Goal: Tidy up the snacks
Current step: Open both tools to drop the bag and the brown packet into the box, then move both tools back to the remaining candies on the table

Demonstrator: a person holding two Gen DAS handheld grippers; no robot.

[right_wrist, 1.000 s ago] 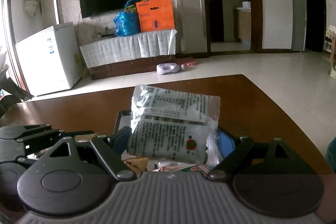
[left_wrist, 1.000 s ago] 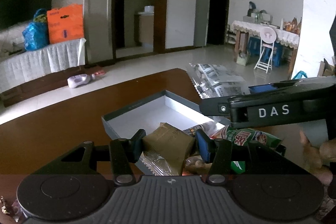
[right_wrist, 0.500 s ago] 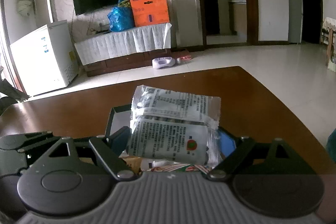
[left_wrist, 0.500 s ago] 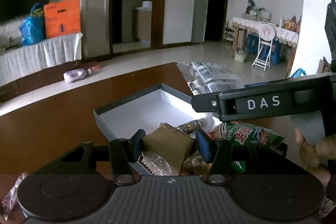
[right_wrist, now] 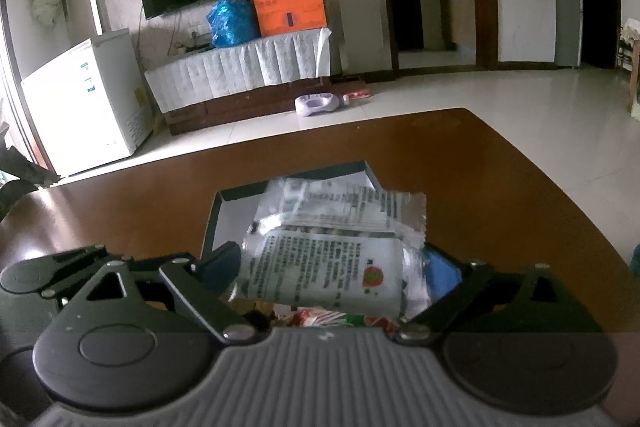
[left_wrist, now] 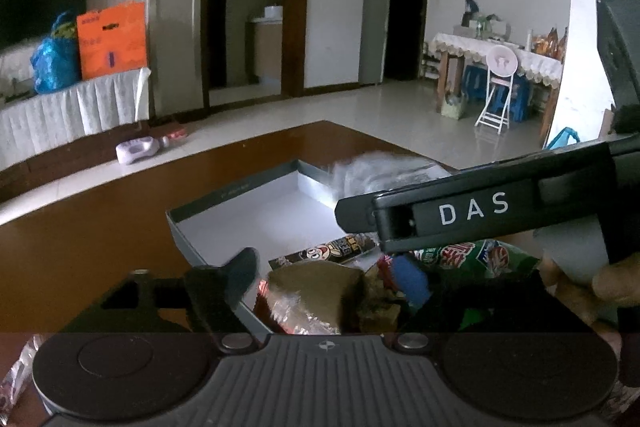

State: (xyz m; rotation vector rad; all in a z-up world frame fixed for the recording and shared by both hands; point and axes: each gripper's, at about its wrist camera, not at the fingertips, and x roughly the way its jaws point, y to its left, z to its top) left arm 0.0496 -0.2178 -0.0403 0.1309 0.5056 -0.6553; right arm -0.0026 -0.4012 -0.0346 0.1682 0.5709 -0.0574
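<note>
A grey open box (left_wrist: pixel 240 195) with a white floor sits on the brown table; it also shows in the right wrist view (right_wrist: pixel 224 199). My left gripper (left_wrist: pixel 326 275) is open over the box's near end, and the olive-brown snack packet (left_wrist: pixel 316 287) lies loose between its fingers. A dark striped packet (left_wrist: pixel 336 251) and a green packet (left_wrist: pixel 472 255) lie in the box. My right gripper (right_wrist: pixel 336 267) is open, and the silver printed packet (right_wrist: pixel 328 255) sits between its fingers, tilting down over the box. The right gripper's body (left_wrist: pixel 480 215) crosses the left wrist view.
The brown table (right_wrist: pixel 480 167) extends around the box. A small wrapped snack (left_wrist: pixel 20 371) lies at the table's near left. Beyond the table are a tiled floor, a white freezer (right_wrist: pixel 80 99) and a cloth-covered TV stand (right_wrist: pixel 240 71).
Both grippers have opened. The olive-brown packet is let go over the box's near end. The silver packet has dropped and tilted toward the box.
</note>
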